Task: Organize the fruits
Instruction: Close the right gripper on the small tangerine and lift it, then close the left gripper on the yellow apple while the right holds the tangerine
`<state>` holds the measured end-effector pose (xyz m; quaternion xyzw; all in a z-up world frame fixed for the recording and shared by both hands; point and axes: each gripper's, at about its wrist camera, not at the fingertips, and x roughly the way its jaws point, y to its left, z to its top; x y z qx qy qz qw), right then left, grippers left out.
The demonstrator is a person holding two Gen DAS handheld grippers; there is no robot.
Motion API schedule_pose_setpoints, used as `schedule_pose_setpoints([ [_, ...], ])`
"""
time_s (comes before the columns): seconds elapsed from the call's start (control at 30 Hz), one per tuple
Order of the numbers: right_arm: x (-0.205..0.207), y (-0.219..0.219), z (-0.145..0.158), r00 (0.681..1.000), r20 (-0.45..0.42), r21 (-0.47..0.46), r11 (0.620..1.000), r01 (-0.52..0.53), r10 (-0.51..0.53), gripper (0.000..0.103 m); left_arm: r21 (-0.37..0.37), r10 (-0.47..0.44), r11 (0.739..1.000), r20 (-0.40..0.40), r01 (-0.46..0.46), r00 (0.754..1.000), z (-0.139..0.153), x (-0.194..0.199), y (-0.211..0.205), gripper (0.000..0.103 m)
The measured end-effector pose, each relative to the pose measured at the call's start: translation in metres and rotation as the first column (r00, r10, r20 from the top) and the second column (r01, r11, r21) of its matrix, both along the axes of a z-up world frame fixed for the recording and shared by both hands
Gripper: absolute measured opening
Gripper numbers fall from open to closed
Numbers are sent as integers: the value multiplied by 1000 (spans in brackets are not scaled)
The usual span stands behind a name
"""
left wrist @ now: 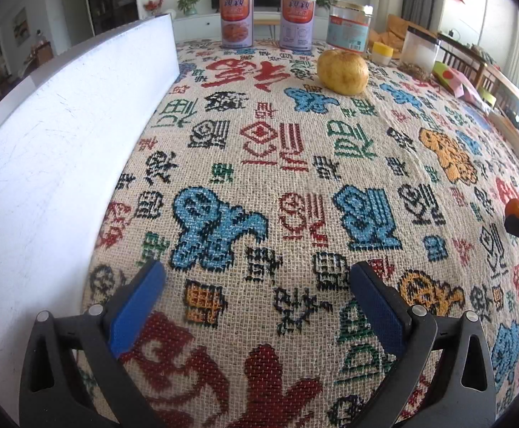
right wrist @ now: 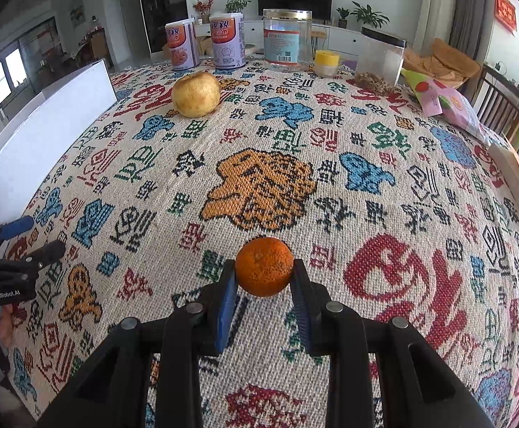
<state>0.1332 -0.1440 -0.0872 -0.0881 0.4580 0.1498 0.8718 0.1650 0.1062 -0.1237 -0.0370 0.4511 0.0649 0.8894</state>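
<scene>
Right now the right gripper was clamped on the orange, blue pads pressed to its left and right flanks, fruit sitting at the very fingertips and low over the patterned tablecloth. Grip looked shallow, so the sensible way on was a slow straight lift, wrist kept steady, no extra squeeze on soft peel; a jerk could roll it out forward. The left gripper was spread wide with nothing between its pads, hanging over bare cloth near the white box on the left. Beyond the tongs: the yellow apple lay far and left of the orange, well apart from it, just near of the two purple cans. Clear jar, small yellow-lidded pot and a clear tub stood along the far edge. Where the fruit was meant to go could not be told; the white box seemed likely.
</scene>
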Motion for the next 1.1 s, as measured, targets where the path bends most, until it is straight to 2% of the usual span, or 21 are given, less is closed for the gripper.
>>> schedule_pose_setpoints([
  [0.07, -14, -20, -6, 1000, -6, -13, 1000, 27, -27, 30, 0, 0, 1000, 0, 0, 1000, 0, 0, 0, 102],
  [0.13, -23, -35, -12, 998, -14, 28, 998, 58, -58, 33, 0, 0, 1000, 0, 0, 1000, 0, 0, 0, 102],
  [0.23, -33, -47, -14, 993, 19, 62, 991, 118, -120, 58, 0, 0, 1000, -1, 0, 1000, 0, 0, 0, 103],
  [0.33, -41, -44, -15, 990, 53, 48, 991, 127, -130, 62, 1, 0, 1000, -1, 0, 1000, 0, 0, 0, 103],
  [0.4, -41, -40, -16, 990, 48, 19, 991, 132, -133, 70, 4, 2, 1000, -1, -2, 1000, 0, 0, -1, 103],
  [0.47, -40, -41, -17, 987, 42, 8, 988, 152, -153, 84, 15, 8, 1000, 1, -8, 1000, 1, 1, -3, 102],
  [0.53, -37, -47, -18, 985, 24, 27, 985, 170, -171, 90, -13, -50, 999, 2, 50, 999, 6, 11, -12, 102],
  [0.6, -36, -48, -19, 986, 20, 40, 985, 167, -168, 91, -31, -106, 994, 7, 106, 994, 14, 32, -28, 102],
  [0.7, -35, -42, -22, 989, 12, 15, 989, 145, -145, 99, -42, -151, 987, 36, 152, 988, 21, 78, -48, 102],
  [0.77, -35, -41, -22, 990, 10, 14, 990, 141, -141, 101, -54, -123, 991, 47, 125, 991, 18, 111, -52, 102],
  [0.9, -34, -41, -23, 991, 7, 20, 991, 135, -136, 102, -152, -16, 988, 35, 22, 999, 7, 166, -42, 101],
  [1.0, -33, -40, -24, 991, 5, 18, 991, 131, -131, 103, -135, -4, 991, 38, 9, 999, 8, 198, -43, 101],
  [1.1, -32, -40, -24, 992, 5, 19, 991, 130, -130, 103, -67, -11, 998, 24, 13, 1000, 8, 219, -47, 100],
])
